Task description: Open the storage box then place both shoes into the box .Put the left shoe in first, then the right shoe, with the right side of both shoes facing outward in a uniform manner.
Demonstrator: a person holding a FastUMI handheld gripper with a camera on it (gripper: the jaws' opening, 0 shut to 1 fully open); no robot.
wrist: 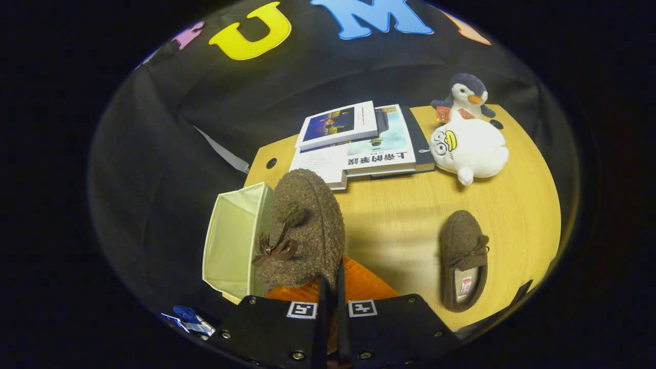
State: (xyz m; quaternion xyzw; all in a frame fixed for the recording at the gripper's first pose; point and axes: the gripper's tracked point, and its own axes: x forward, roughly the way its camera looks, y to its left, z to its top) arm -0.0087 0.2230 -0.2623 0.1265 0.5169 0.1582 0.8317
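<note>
Presently, in the gripper view, the gripper point(332, 287) stands with its fingers drawn close together, nipping the heel edge of a brown fleecy shoe point(301, 225). Both fingers press on it, so the shoe is held. It hangs just ahead of the fingers, toe pointing away, its bow and pompom facing up.

Just to the left of the held shoe, touching or nearly so, is the storage box point(233, 241), a pale fabric bin with its mouth open. The shoe sits at the box's near wall, not yet inside.

The second shoe point(463, 259) lies on the wooden table point(400, 220), well to the right of the fingers, toe away and opening toward the gripper, untouched.

Beyond the held shoe rest stacked books point(359, 141); further right, a white plush toy point(469, 146) with a penguin plush point(465, 95) behind it.

Assessment: the shoes appear light, soft and easily deformed; the fuzzy surface should resist slipping. The heel collar is the firmest thin edge and the sensible place to pinch. The box walls look limp and may buckle or shift if pushed.
</note>
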